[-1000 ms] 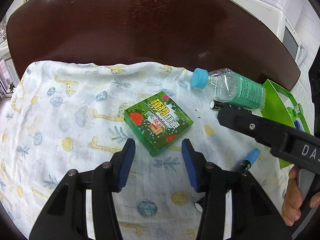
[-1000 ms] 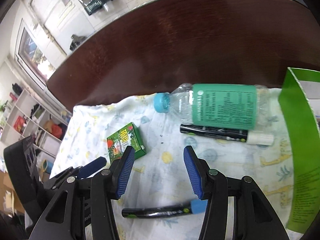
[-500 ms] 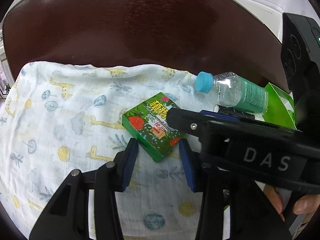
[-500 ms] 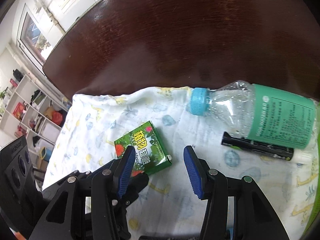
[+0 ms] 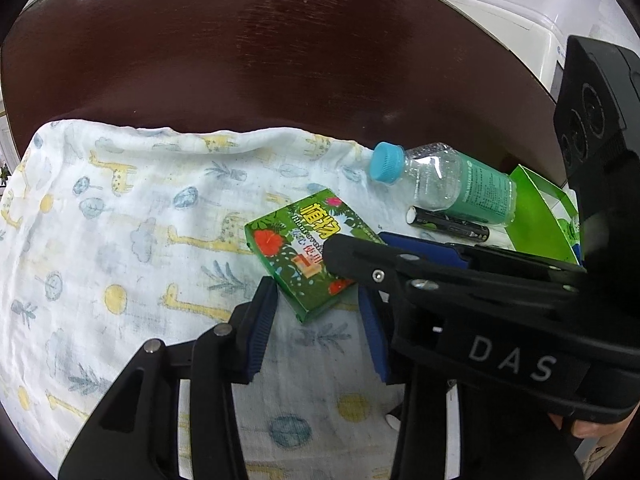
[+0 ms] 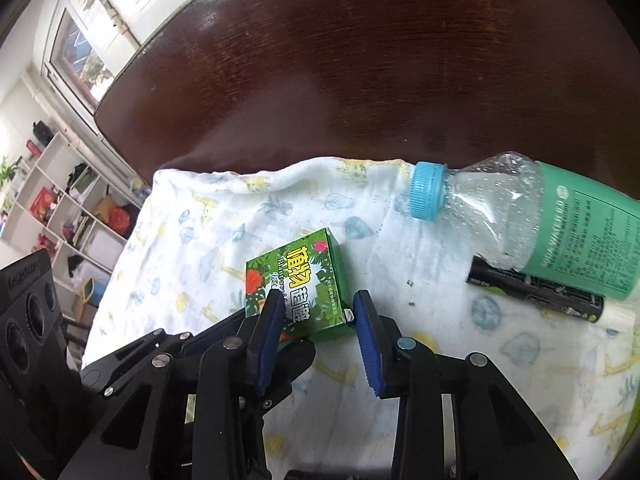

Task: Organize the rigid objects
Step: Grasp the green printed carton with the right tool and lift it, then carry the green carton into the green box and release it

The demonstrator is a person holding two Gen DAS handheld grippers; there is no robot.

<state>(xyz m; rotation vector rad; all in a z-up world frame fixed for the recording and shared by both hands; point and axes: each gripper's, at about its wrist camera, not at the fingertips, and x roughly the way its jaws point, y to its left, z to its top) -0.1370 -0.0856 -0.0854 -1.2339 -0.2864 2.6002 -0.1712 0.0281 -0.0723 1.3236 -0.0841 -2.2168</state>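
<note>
A small flat green cardboard box [image 6: 298, 284] printed with leaves, red flowers and yellow characters was seen lying flat on a white muslin cloth [image 5: 120, 240] patterned with yellow giraffes and blue clouds, which was spread over a dark brown wooden table [image 5: 280, 52]. The right gripper [image 6: 316, 312] was held wide, its blue pads set on either side of the box's near end; whether they touched the card could not be told. The left gripper [image 5: 316, 312] was likewise spread apart, its tips just short of the box's near corner, nothing being held between them. In the left wrist view the right gripper's black body was seen crossing above the box's right edge.

Beyond the box, to its right, a clear plastic bottle [image 6: 532, 220] with a light blue cap and teal label was seen lying on its side. A black cylindrical marker [image 6: 536, 292] with a white end lay alongside it, touching the bottle. A bright green open carton [image 5: 536, 216] stood further right.
</note>
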